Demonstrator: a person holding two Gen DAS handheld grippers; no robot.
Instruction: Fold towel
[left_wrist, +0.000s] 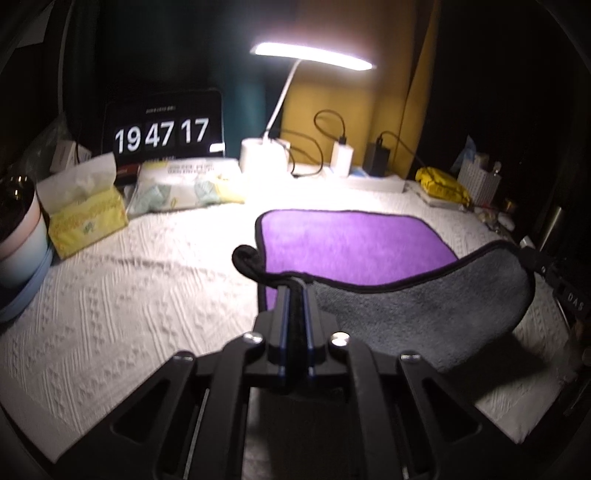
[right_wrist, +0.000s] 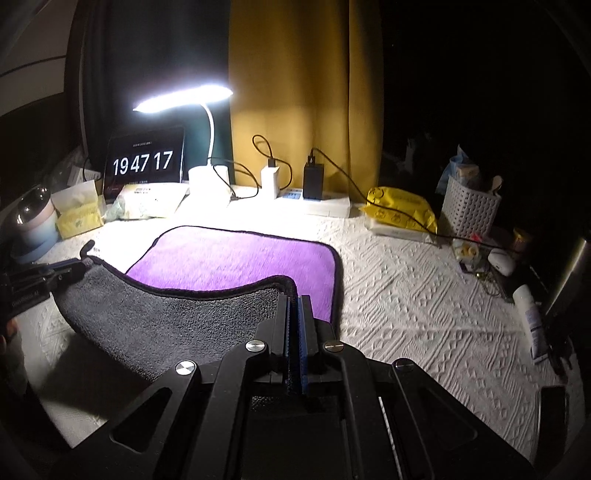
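Observation:
The towel (left_wrist: 351, 243) is purple on one face and grey on the other, with a dark hem. Its far half lies flat on the white textured cloth. Its near edge is lifted, grey side (left_wrist: 424, 314) toward me. My left gripper (left_wrist: 294, 286) is shut on the near left corner. My right gripper (right_wrist: 294, 297) is shut on the near right corner, and shows at the right edge of the left wrist view (left_wrist: 532, 258). The towel (right_wrist: 236, 258) sags between them. The left gripper shows at the left of the right wrist view (right_wrist: 79, 267).
A lit desk lamp (left_wrist: 266, 151), a clock screen (left_wrist: 162, 133), tissue packs (left_wrist: 85, 210), a power strip with chargers (right_wrist: 317, 199), a yellow pack (right_wrist: 402, 214), a white basket (right_wrist: 469, 210) and small bottles (right_wrist: 532, 321) line the back and right edges. A pale pink and blue container (left_wrist: 18, 240) stands at left.

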